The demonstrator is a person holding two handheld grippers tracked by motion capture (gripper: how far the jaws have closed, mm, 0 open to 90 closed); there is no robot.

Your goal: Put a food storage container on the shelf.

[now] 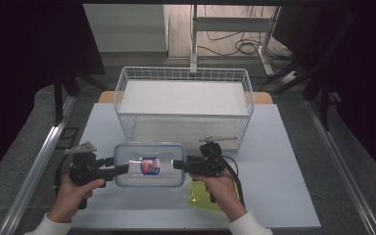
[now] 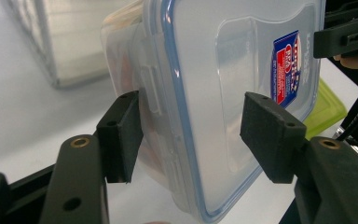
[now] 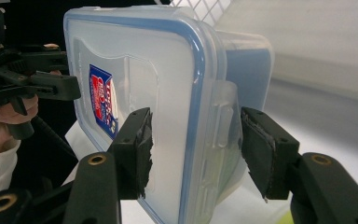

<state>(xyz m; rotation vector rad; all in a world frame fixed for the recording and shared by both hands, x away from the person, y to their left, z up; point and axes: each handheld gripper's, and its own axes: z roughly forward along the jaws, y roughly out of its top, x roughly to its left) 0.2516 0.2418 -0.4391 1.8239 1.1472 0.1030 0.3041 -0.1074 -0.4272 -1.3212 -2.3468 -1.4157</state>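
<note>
- Left side first: the left gripper has its jaws around the left short end of the clear lidded container, one pad on the lid, the other on the side wall by the latch.
- In the left gripper view the lower pad presses the container's side beside the clasp and the other pad lies against the lid, so I call it pinching that end, not spread free.
- Centre: the container, blue-sealed with a red and blue label, sits between the two tools near the front of the white table, just in front of the wire basket.
- It looks raised a touch off the table, though the overhead angle makes that hard to confirm.
- Right side: the right gripper clamps the opposite short end; its pads straddle lid and wall at the latch.
- Just beneath the right hand lies a yellow-green lid flat on the table.
- Progress, as I judge it: the two-handed grasp is done and the carry is under way; the trip to the basket, the set-down on a shelf and the release are all left.
</note>
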